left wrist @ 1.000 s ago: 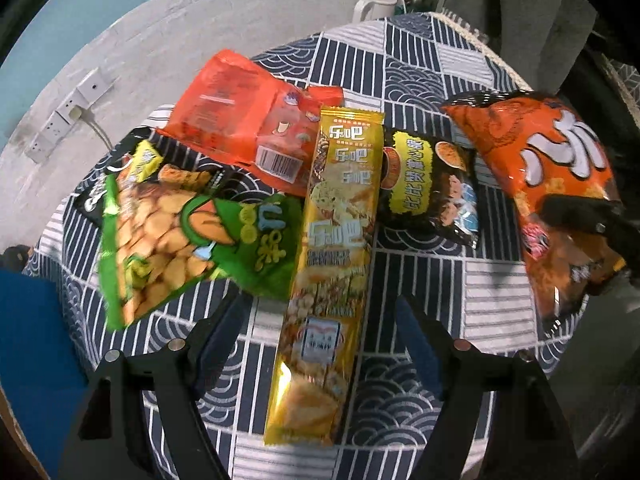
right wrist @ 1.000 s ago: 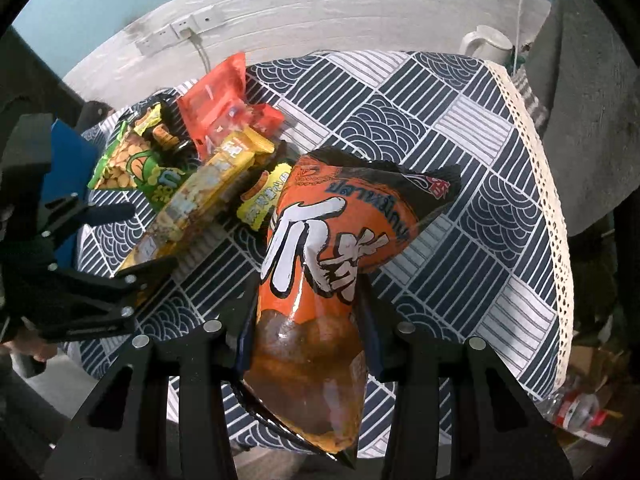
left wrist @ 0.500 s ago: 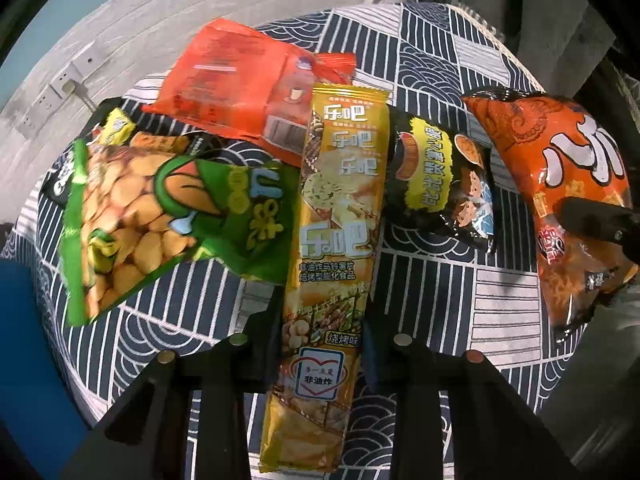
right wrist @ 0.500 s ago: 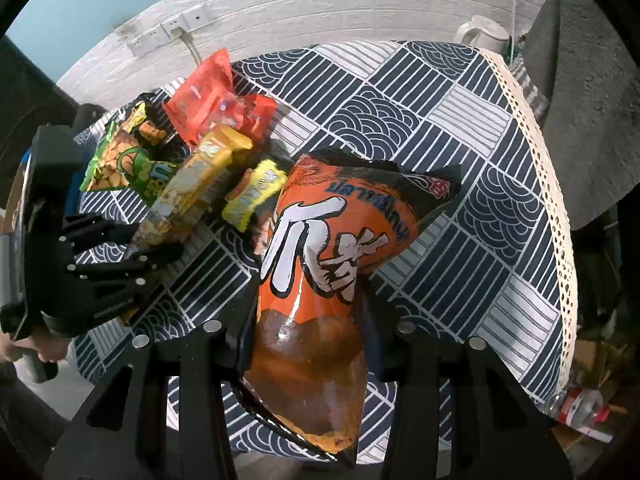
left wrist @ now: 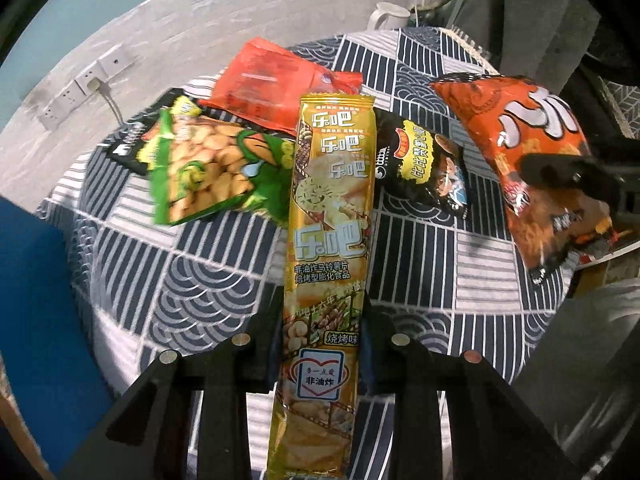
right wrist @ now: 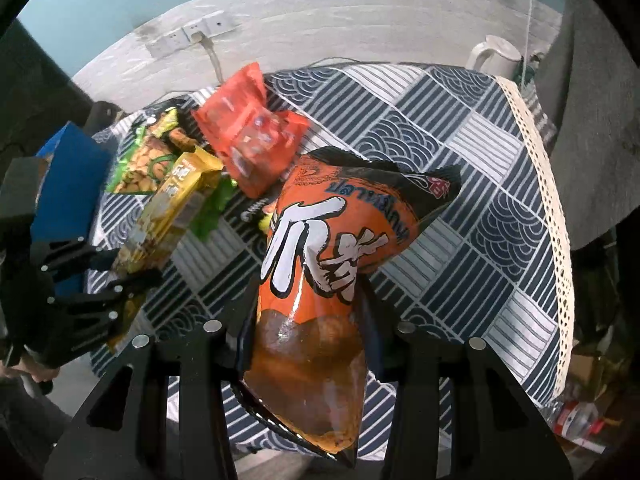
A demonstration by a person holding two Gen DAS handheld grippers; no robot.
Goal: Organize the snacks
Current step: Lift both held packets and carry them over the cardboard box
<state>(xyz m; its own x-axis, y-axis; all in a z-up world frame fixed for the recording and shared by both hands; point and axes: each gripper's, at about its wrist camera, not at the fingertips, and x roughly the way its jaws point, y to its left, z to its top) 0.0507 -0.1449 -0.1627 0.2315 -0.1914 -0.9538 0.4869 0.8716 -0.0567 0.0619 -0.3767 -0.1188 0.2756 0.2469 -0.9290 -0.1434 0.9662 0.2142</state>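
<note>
My left gripper is shut on a long yellow chip pack and holds it lifted off the table; the pack also shows in the right wrist view. My right gripper is shut on a big orange snack bag, raised above the table's near edge; the bag also shows in the left wrist view. A green peanut bag, a red bag and a black snack bag lie on the table.
The round table has a navy patterned cloth with a lace edge. A white mug stands at the far edge. A blue chair is at the left. Wall sockets are behind.
My left gripper moved forward, closed on the yellow chip pack and lifted it. My right gripper kept holding the orange bag, raised slightly.
</note>
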